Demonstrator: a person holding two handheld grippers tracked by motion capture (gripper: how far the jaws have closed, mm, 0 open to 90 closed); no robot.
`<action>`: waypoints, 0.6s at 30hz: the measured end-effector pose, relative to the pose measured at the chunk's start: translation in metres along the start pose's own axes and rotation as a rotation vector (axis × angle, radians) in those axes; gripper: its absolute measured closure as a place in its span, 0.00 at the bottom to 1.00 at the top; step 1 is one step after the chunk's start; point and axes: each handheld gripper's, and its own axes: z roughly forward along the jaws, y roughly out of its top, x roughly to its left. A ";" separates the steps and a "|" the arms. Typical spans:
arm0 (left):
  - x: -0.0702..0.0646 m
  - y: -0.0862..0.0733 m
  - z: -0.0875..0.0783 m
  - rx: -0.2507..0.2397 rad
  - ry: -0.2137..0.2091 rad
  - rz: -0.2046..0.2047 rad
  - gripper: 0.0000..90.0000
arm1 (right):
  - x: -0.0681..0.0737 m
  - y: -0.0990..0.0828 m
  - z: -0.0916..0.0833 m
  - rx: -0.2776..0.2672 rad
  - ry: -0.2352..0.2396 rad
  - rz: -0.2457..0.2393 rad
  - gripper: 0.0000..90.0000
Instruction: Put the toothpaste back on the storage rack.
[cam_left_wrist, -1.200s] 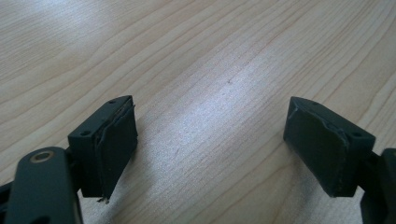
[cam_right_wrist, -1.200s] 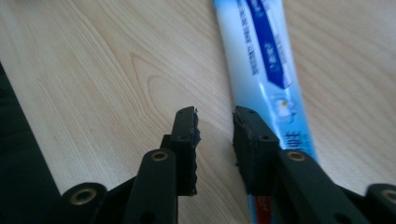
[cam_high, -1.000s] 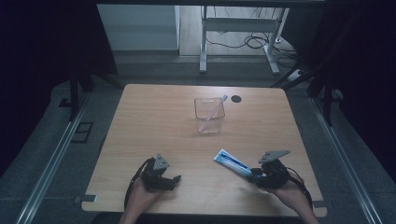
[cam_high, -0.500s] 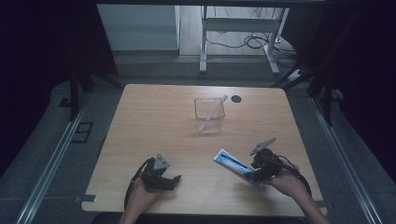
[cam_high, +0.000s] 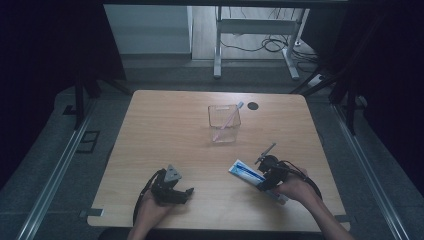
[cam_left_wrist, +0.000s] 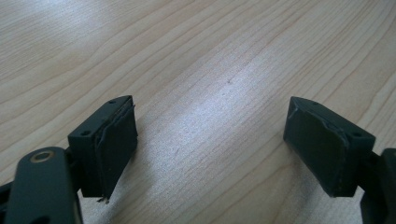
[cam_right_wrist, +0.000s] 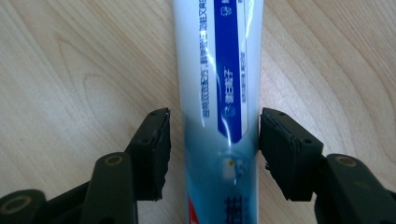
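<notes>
Lying flat on the bench (cam_high: 165, 130), the toothpaste tube (cam_right_wrist: 217, 93) sits near the front right edge, between the right gripper's (cam_high: 264, 172) fingers (cam_right_wrist: 152, 149). Those fingers have just been opening; the right-hand pad looks to touch the tube's edge, the left-hand pad stands a little clear, so the tube is straddled, not pinched. The left gripper (cam_high: 172, 189) rests near the front left edge, its fingers (cam_left_wrist: 109, 140) spread wide over bare wood. A clear cup (cam_high: 224, 123) with a pink toothbrush (cam_high: 227, 121) stands mid-bench, well apart.
</notes>
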 end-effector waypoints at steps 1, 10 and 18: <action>0.000 0.000 0.000 0.000 0.000 -0.001 0.20 | 0.000 0.002 0.001 0.005 -0.001 0.004 0.49; 0.000 0.000 0.000 0.000 0.000 -0.001 0.20 | -0.002 0.014 0.011 0.075 -0.003 0.005 0.53; 0.000 0.000 0.000 0.000 0.000 -0.001 0.20 | -0.002 0.021 0.015 0.114 -0.007 -0.011 0.58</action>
